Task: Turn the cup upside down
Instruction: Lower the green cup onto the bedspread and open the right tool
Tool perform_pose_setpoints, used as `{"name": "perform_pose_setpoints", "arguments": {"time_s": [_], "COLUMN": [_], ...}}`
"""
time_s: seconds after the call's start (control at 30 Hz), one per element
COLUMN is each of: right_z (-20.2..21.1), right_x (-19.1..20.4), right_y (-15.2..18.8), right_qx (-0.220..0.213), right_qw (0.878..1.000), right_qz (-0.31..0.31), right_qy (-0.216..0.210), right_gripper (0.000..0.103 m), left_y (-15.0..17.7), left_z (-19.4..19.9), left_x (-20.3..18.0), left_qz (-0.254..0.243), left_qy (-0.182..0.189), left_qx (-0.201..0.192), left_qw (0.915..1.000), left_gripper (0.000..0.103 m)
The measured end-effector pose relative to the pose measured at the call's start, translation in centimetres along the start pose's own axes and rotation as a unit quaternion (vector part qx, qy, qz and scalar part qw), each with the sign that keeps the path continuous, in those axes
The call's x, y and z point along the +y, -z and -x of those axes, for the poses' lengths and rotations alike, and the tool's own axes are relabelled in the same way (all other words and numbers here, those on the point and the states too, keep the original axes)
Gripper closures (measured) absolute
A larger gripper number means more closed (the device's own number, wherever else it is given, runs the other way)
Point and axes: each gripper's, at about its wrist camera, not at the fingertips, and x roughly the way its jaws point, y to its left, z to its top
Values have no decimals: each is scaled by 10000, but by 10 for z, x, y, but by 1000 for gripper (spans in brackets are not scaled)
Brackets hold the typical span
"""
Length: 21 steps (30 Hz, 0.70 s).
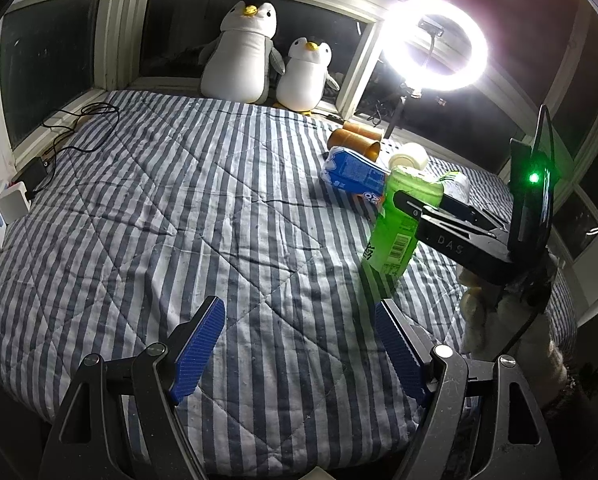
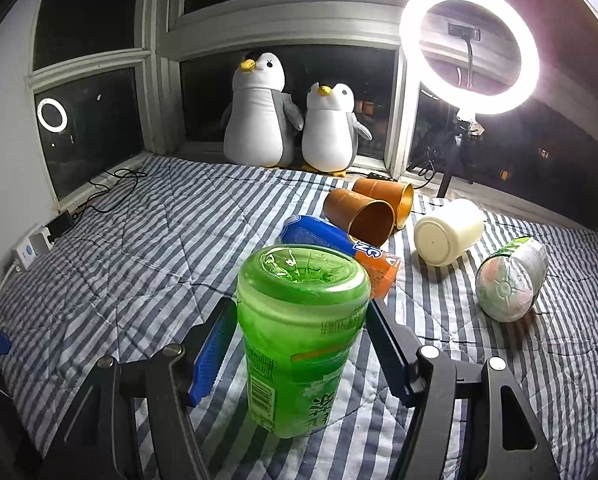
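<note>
A green plastic cup point(image 2: 299, 340) stands upside down on the striped bedspread point(image 2: 147, 248), its base facing up. My right gripper point(image 2: 299, 344) is open around it, a blue pad on each side, small gaps showing. In the left wrist view the green cup point(image 1: 395, 228) stands at the right with the right gripper point(image 1: 415, 210) reaching in from the right. My left gripper point(image 1: 299, 344) is open and empty over the bedspread point(image 1: 159, 220), to the left of and nearer than the cup.
Behind the green cup lie a blue and orange cup point(image 2: 339, 244), two orange cups point(image 2: 363, 212), a white cup point(image 2: 447, 232) and a foil-wrapped green cup point(image 2: 511, 280), all on their sides. Two plush penguins point(image 2: 259, 116) sit on the sill. A ring light point(image 2: 469, 48) stands at the right. Cables point(image 1: 71, 128) lie at the far left.
</note>
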Motion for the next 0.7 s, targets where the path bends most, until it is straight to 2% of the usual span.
{"name": "perform_pose_setpoints", "arguments": {"time_s": [0.33,0.7], "right_z": [9,22], "right_x": [3,3], "right_y": [15,25], "right_qx": [-52,-21], "right_qw": [10000,9998], "right_qz": [70,-41], "right_qy": [8,-218], "right_gripper": [40,40], "left_y": [0,1], "left_z": [0,0], "left_x": [0,-6], "left_qz": [-14,-72], "left_qy": [-6,-2], "left_qx": [2,-7], "left_qw": [10000,10000], "left_gripper": [22,22]}}
